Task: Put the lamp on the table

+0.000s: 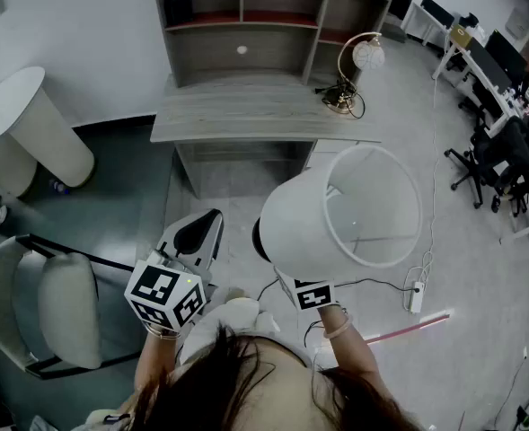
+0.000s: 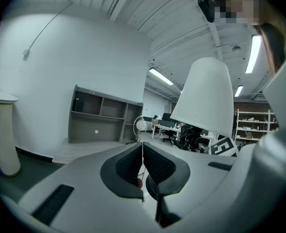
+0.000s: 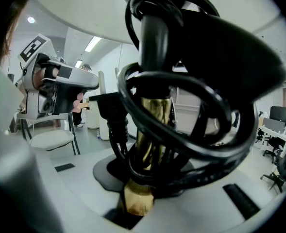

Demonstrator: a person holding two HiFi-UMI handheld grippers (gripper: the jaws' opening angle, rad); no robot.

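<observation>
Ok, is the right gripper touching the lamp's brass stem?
Touching. The right gripper view shows the right gripper with its jaws closed on the brass stem, which has a black cord coiled around it.

In the head view the lamp shade [image 1: 340, 209] hides its brass stem [image 3: 155, 118] and the jaws of the right hand-held gripper [image 3: 142, 181].

Grey wooden table [image 1: 246, 115] under a shelf unit [image 1: 237, 52] — small gold globe lamp [image 1: 368, 55] at its right end
</observation>
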